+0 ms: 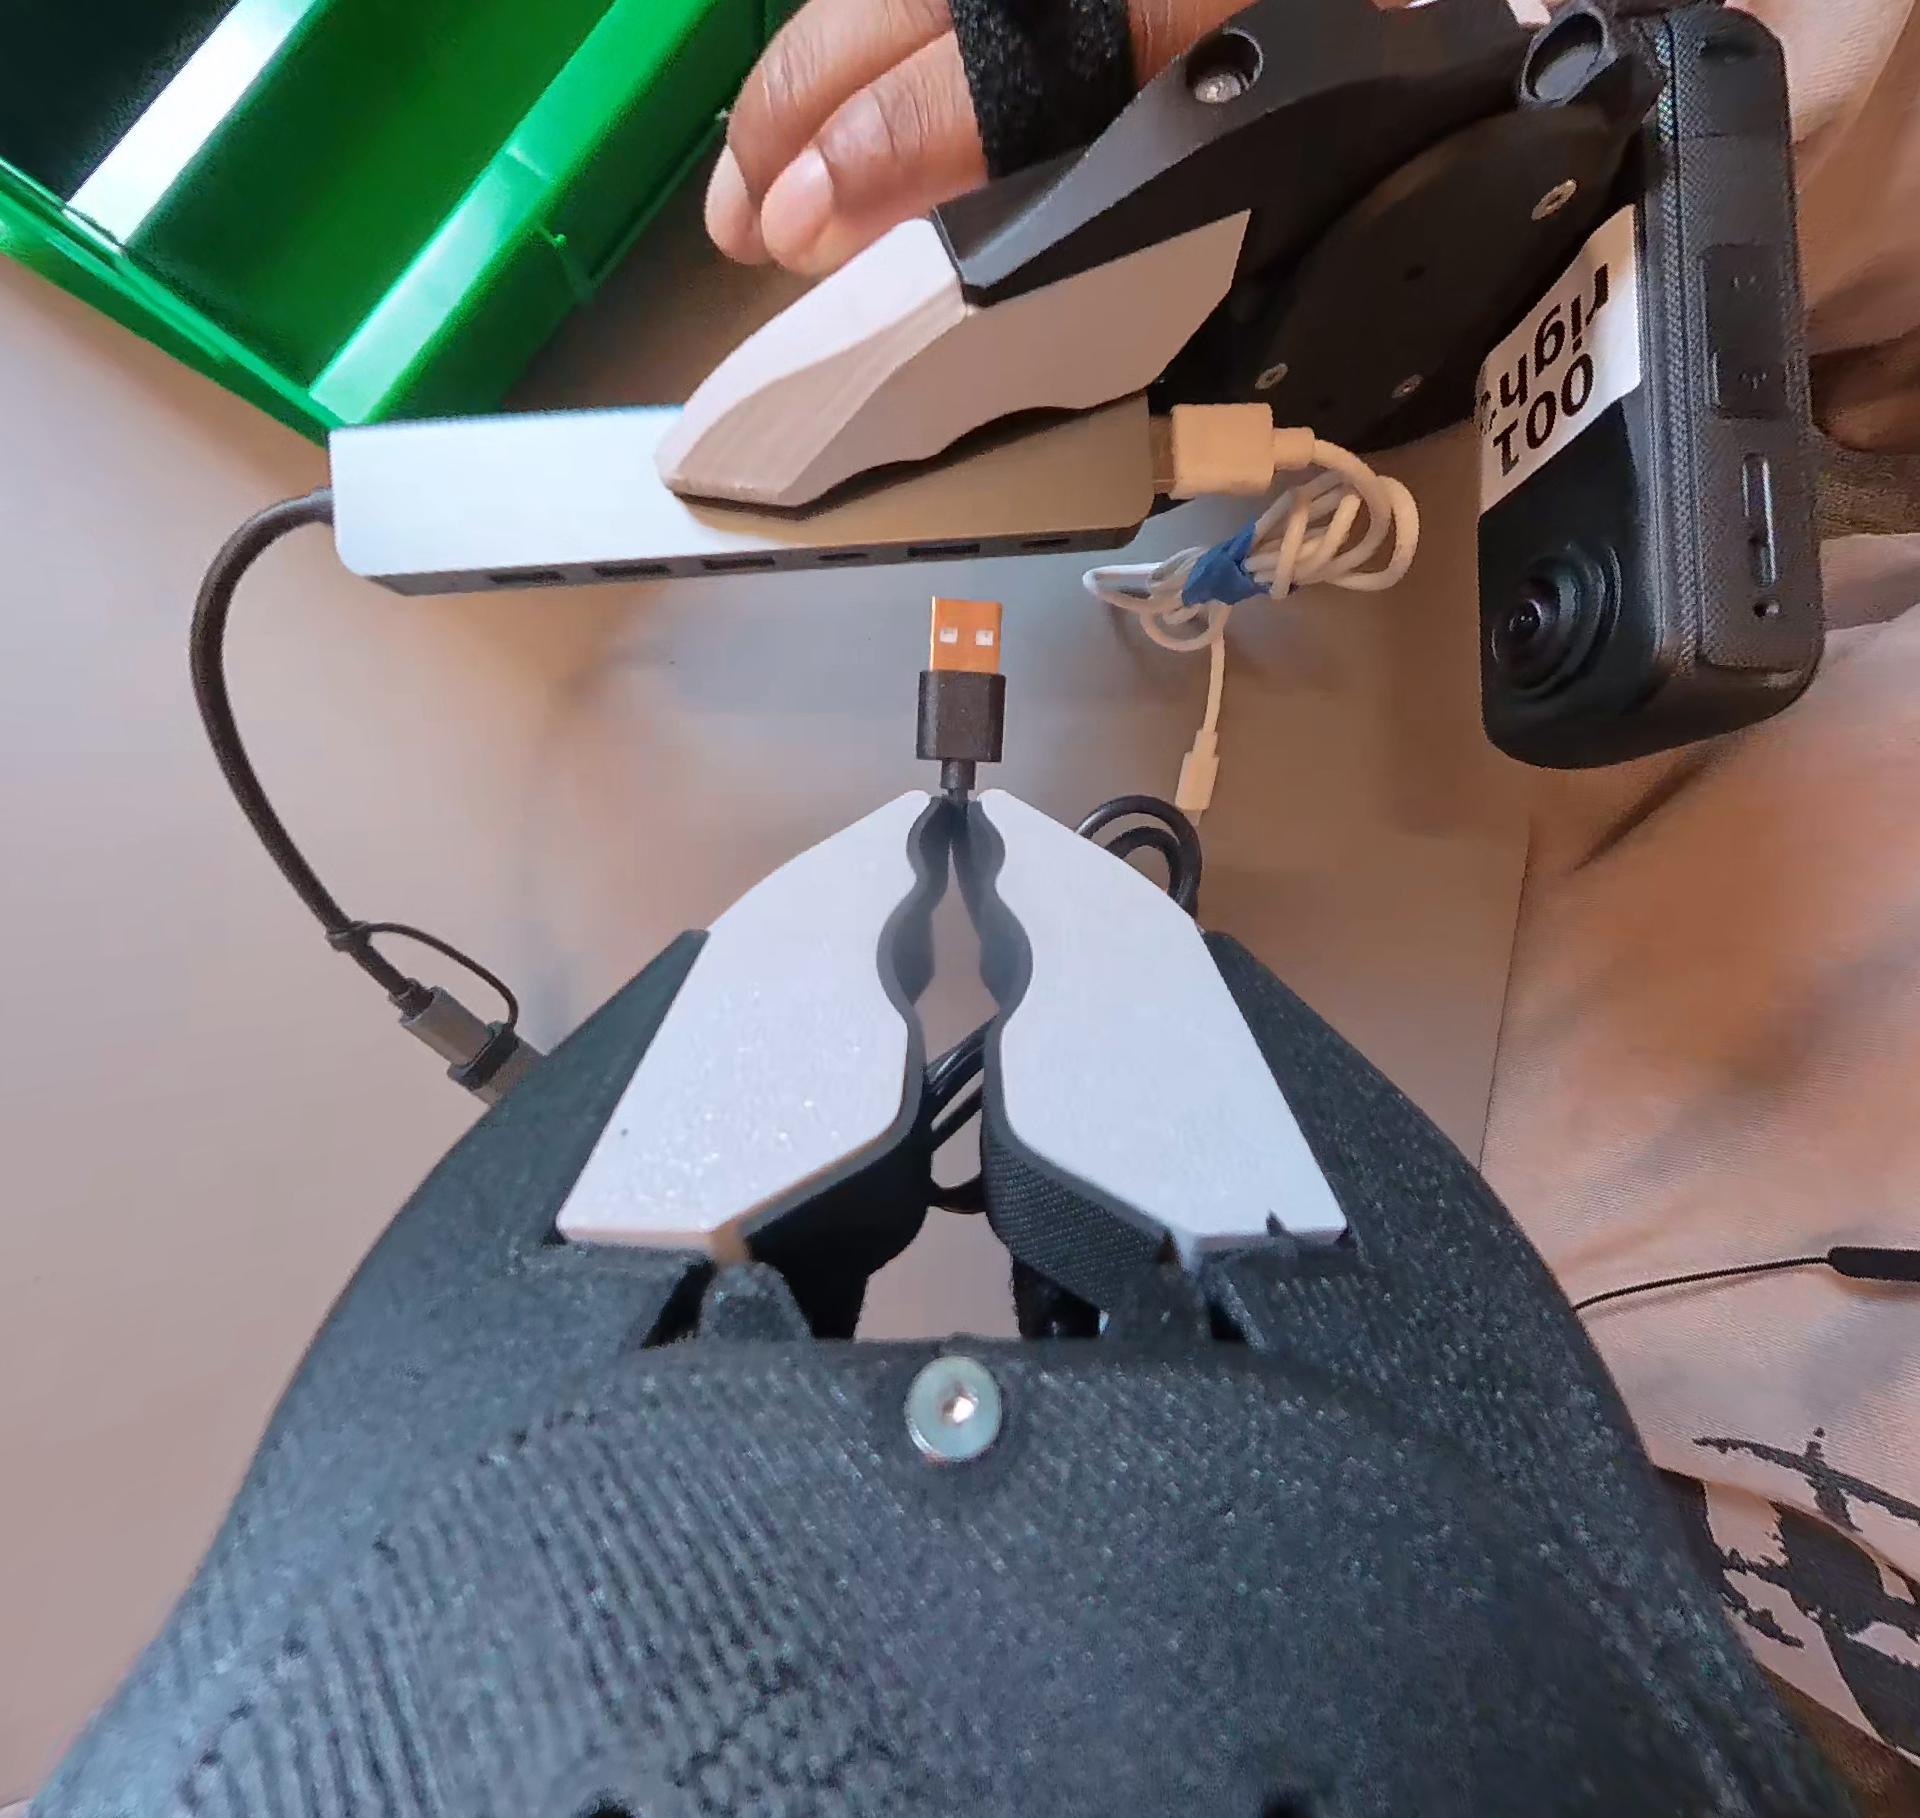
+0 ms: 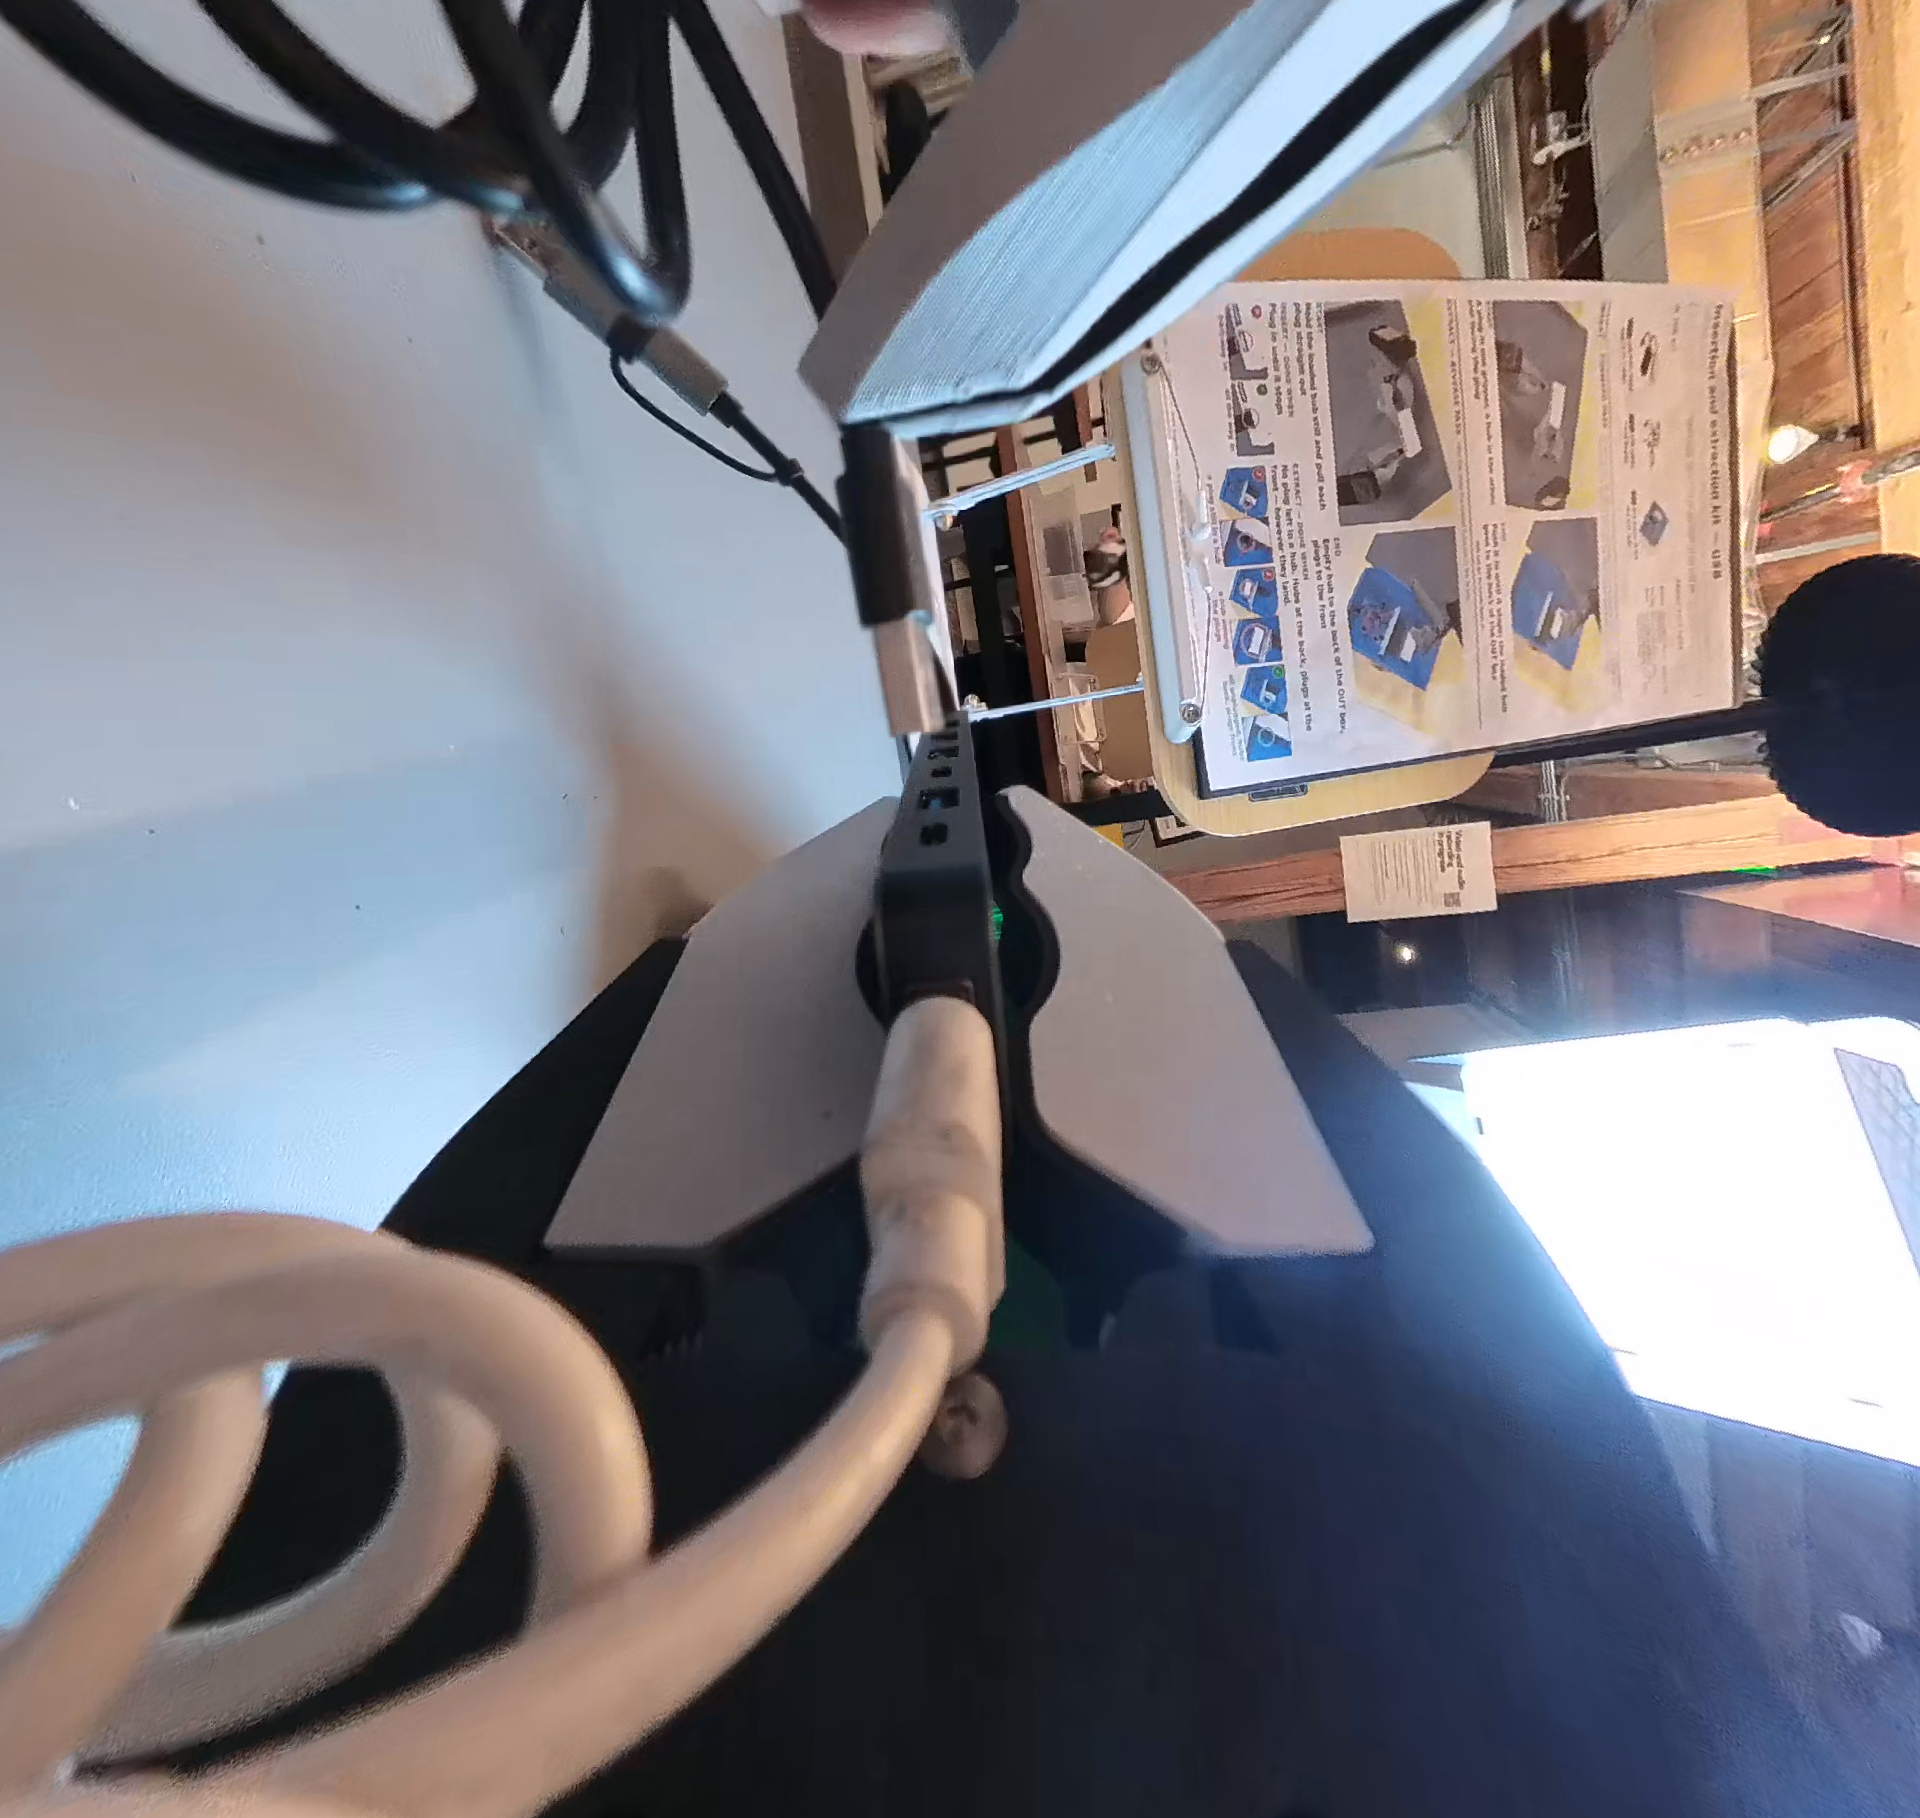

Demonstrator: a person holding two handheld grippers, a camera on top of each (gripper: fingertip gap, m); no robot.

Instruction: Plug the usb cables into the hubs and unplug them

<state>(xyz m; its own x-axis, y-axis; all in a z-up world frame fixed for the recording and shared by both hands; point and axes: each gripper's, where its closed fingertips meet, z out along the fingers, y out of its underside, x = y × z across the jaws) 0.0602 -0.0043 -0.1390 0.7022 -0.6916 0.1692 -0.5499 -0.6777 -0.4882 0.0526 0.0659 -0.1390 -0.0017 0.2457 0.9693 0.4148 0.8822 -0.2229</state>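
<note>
Grey and slim, the hub (image 1: 540, 490) served as the landmark: the right gripper (image 1: 748, 449) was clamped across its far-right half, holding it clear of the beige table (image 1: 156, 729). A white cable (image 1: 1247, 542) was plugged into its right end, its bundled slack hanging just beside. Just short of the hub's port row, not touching, stood the black USB plug (image 1: 964, 682), copper tip toward the ports, its neck pinched in the closed left gripper (image 1: 954, 812). Behind the hub sat a green bin (image 1: 436, 210).

A pale beige desk (image 1: 520, 781) fills the foreground, a green plastic bin (image 1: 416, 158) resting at its far edge. Beyond the desk stand a printed poster board (image 2: 1455, 542), wooden beams (image 2: 1558, 854) and a glaring bright window (image 2: 1714, 1228).
</note>
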